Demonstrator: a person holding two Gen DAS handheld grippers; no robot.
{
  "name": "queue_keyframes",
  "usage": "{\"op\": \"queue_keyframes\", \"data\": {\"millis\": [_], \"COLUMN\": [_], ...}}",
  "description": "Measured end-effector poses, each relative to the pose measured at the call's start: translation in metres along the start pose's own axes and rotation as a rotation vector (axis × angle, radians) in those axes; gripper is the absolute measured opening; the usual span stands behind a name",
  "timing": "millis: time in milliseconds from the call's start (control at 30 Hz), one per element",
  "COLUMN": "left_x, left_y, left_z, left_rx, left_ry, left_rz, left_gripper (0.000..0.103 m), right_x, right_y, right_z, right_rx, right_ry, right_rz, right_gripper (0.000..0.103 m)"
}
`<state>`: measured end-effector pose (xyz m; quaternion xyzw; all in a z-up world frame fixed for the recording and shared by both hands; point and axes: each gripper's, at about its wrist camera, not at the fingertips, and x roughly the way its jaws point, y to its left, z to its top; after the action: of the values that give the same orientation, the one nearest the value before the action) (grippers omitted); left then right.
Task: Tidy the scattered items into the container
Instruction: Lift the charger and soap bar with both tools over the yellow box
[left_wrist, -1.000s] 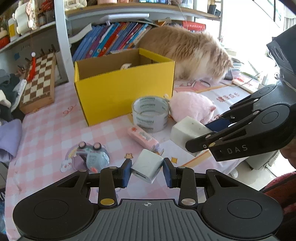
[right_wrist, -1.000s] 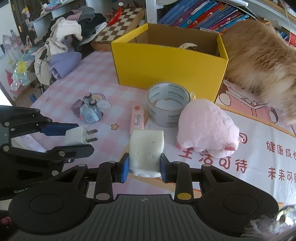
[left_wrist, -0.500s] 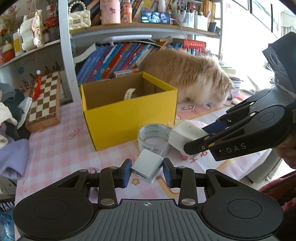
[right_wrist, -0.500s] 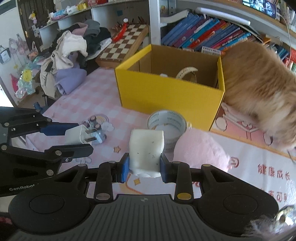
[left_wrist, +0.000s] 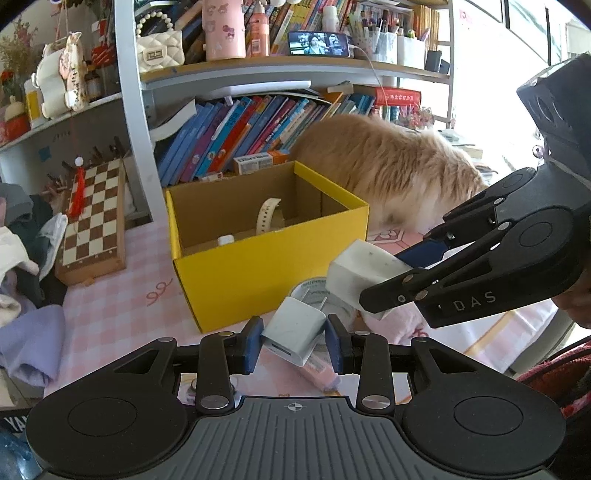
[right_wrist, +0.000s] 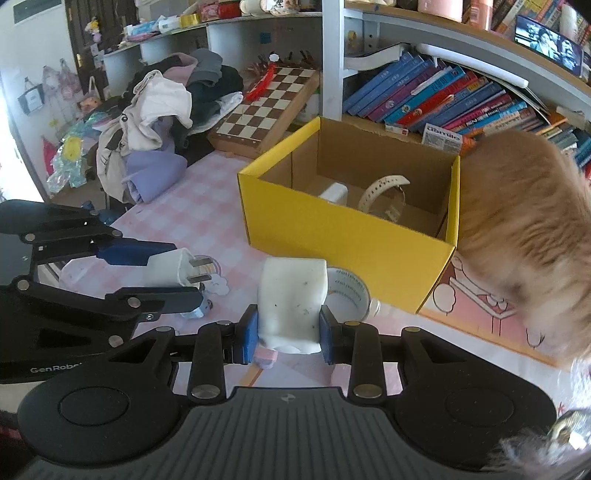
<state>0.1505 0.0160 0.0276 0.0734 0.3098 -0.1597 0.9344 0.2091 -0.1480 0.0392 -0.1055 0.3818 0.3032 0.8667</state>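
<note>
Both clamped: left gripper (left_wrist: 294, 344) on a white charger (left_wrist: 293, 330), right gripper (right_wrist: 287, 334) on a white block (right_wrist: 291, 302). Held above the table, in front of the yellow box (left_wrist: 266, 273). Inside the box, a watch strap (right_wrist: 382, 188). Behind the box, a ginger cat (left_wrist: 391, 166).
</note>
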Motion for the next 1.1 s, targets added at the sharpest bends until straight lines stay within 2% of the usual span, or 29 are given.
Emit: {"op": "queue_keyframes", "data": {"millis": [467, 1100], "left_x": [0.015, 0.034], "left_y": [0.0, 0.011], "left_z": [0.034, 0.078], "left_rx": [0.019, 0.047], "left_ry": [-0.029, -0.07], "left_rz": [0.027, 0.083], "left_gripper": [0.034, 0.034], "right_x": [0.0, 0.003], "right_y": [-0.034, -0.066], "right_z": [0.028, 0.075], "right_rx": [0.015, -0.073], "right_ry": [-0.058, -0.114], "right_rz": [0.018, 0.03], "right_gripper": [0.03, 0.03]}}
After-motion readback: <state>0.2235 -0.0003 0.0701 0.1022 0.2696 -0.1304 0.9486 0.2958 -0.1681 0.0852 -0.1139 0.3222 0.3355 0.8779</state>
